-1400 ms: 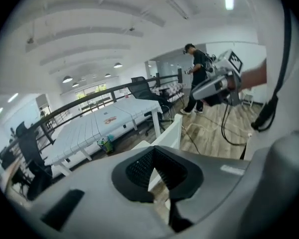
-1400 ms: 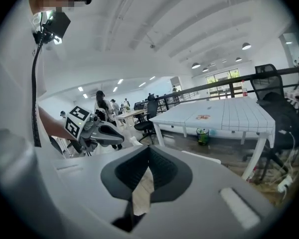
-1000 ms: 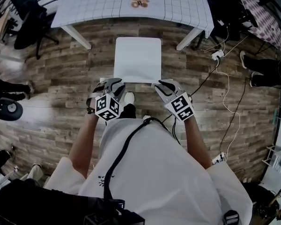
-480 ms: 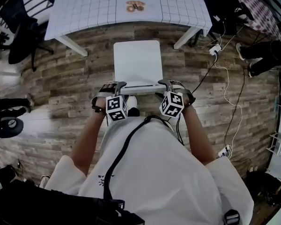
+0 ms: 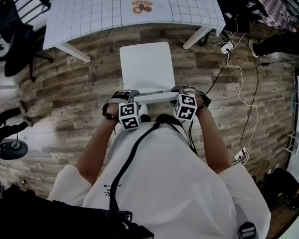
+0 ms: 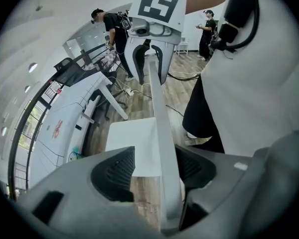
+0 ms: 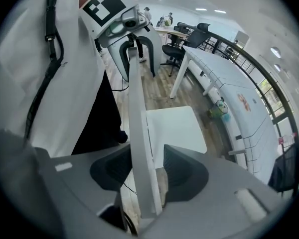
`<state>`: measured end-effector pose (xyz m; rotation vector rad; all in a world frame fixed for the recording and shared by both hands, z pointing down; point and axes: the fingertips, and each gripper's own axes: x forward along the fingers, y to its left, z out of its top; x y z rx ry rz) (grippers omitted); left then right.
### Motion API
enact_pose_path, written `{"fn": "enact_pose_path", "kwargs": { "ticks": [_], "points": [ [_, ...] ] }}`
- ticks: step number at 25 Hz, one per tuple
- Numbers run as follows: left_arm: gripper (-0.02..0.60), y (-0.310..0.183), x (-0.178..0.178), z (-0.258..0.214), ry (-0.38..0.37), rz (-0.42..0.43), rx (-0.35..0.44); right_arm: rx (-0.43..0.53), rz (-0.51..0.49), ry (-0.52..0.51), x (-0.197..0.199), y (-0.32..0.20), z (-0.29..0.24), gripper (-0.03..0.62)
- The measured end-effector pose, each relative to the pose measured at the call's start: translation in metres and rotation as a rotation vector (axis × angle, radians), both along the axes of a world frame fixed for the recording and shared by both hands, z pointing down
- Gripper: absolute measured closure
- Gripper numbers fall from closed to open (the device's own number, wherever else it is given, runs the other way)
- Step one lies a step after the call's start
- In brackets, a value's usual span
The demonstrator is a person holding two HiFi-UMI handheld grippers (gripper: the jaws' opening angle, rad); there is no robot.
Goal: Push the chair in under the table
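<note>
Your arms reach down over the back of the white plastic chair (image 5: pixel 145 63). Your left hand-held gripper (image 5: pixel 125 93) and right hand-held gripper (image 5: pixel 181 90) point steeply down. Each has its jaws spread on either side of the chair's thin top rail (image 5: pixel 154 96). They have just been closing a little but are not pinching it. The chair stands on the brown wood floor (image 5: pixel 65 93), just short of the white checked counter (image 5: pixel 89 9).

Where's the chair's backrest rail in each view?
Head view: backrest rail, centre, a horizontal bar.
Left gripper view: rail, centre, running top to bottom.
Right gripper view: rail, left of centre, running top to bottom.
Shared landmark: gridded table.
</note>
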<state>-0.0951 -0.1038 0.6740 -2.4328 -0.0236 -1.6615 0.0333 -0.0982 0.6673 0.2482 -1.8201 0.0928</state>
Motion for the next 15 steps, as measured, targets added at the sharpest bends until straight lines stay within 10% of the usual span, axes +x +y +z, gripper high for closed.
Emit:
{"fn": "enact_pose_path", "kwargs": {
  "ticks": [15],
  "points": [
    [0.488, 0.013, 0.0, 0.009, -0.011, 0.004, -0.13, -0.053, -0.091, -0.019, -0.004, 0.008, 0.004, 0.5]
  ]
}}
